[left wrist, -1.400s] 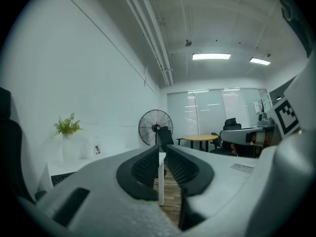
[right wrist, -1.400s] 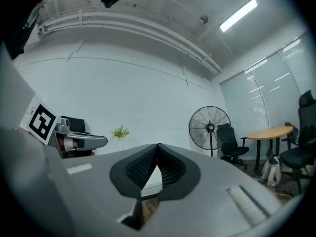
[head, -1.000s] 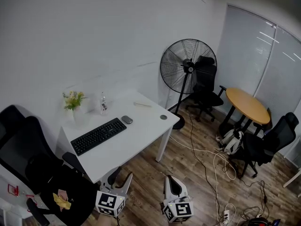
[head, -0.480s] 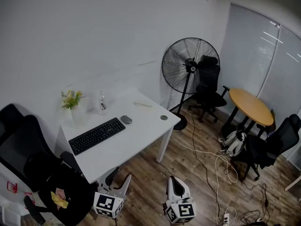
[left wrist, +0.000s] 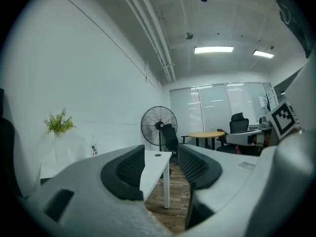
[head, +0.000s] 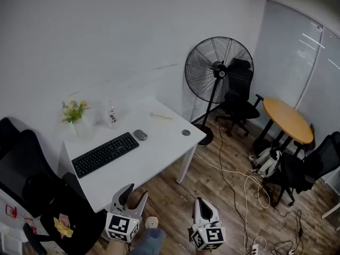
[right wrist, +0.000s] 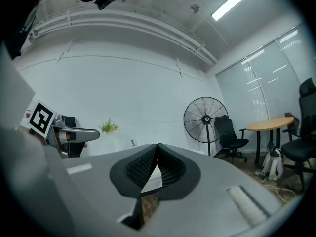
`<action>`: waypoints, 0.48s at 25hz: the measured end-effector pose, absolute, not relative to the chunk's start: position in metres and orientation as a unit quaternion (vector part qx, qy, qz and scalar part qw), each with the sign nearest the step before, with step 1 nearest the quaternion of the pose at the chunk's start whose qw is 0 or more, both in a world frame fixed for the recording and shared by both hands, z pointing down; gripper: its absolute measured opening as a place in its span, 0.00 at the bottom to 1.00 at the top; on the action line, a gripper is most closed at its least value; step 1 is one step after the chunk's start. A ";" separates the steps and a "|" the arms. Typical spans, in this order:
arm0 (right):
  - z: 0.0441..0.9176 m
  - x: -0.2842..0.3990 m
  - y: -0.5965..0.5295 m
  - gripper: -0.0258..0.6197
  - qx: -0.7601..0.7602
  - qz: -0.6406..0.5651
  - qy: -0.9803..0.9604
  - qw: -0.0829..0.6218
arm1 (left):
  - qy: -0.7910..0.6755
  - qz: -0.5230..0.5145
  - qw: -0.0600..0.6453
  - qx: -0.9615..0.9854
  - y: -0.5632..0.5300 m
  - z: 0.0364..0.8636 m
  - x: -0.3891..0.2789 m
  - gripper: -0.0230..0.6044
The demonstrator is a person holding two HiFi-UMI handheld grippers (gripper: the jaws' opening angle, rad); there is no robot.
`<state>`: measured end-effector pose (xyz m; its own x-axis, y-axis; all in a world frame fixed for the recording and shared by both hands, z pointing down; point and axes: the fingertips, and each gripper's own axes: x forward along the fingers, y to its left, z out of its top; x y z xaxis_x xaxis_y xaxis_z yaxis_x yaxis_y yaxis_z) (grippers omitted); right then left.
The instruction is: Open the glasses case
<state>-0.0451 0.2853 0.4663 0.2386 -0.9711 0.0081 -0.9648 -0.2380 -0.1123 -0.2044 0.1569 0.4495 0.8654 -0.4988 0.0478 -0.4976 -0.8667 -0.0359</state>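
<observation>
I cannot pick out the glasses case for certain: the likeliest thing is a slim pale object (head: 160,117) lying flat near the far edge of the white desk (head: 159,155), too small to tell whether it is shut. Near it on the desk sit a small round dark disc (head: 185,133) towards the right corner and a mouse (head: 140,135) to its left. A black keyboard (head: 104,153) lies just beside the mouse. At the back by the wall stand a small bottle (head: 112,115) and a vase of flowers (head: 73,111). Both my tools are held low in front of the desk, well apart from everything on it. My left tongs (head: 134,195) are spread. Their jaws have just been opening, and nothing stands between them but the desk corner beyond. My right tongs (head: 201,202) are pressed together at the tips and pinch nothing. A black office chair (head: 42,195) stands at the desk's left. Off to the right are a pedestal fan (head: 218,70), a round wooden table (head: 287,119) and cables (head: 236,180) trailing over the wood floor.
</observation>
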 end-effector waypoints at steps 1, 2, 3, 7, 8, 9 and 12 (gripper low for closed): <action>0.469 -0.039 0.277 0.05 -0.786 -0.039 0.616 0.041 | 0.258 -0.028 0.011 -0.966 0.148 0.451 -0.198 0.35; 0.471 -0.031 0.267 0.05 -0.786 -0.039 0.616 0.042 | 0.259 -0.027 0.011 -0.965 0.138 0.453 -0.191 0.35; 0.473 -0.023 0.257 0.05 -0.786 -0.040 0.616 0.042 | 0.260 -0.027 0.010 -0.965 0.126 0.455 -0.184 0.35; 0.484 0.016 0.204 0.05 -0.787 -0.044 0.614 0.041 | 0.262 -0.027 0.006 -0.965 0.067 0.462 -0.147 0.35; 0.486 0.029 0.187 0.05 -0.788 -0.045 0.613 0.041 | 0.263 -0.029 0.005 -0.964 0.048 0.464 -0.135 0.35; 0.487 0.043 0.168 0.05 -0.789 -0.046 0.612 0.041 | 0.264 -0.030 0.004 -0.964 0.029 0.466 -0.123 0.35; 0.491 0.085 0.110 0.05 -0.791 -0.052 0.609 0.040 | 0.263 -0.030 -0.006 -0.964 -0.027 0.468 -0.088 0.35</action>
<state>0.0845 0.1102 0.4910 0.2533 -0.9668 0.0333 -0.9585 -0.2555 -0.1267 -0.0880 -0.0274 0.4677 0.8595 -0.5074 0.0619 -0.5081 -0.8613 -0.0046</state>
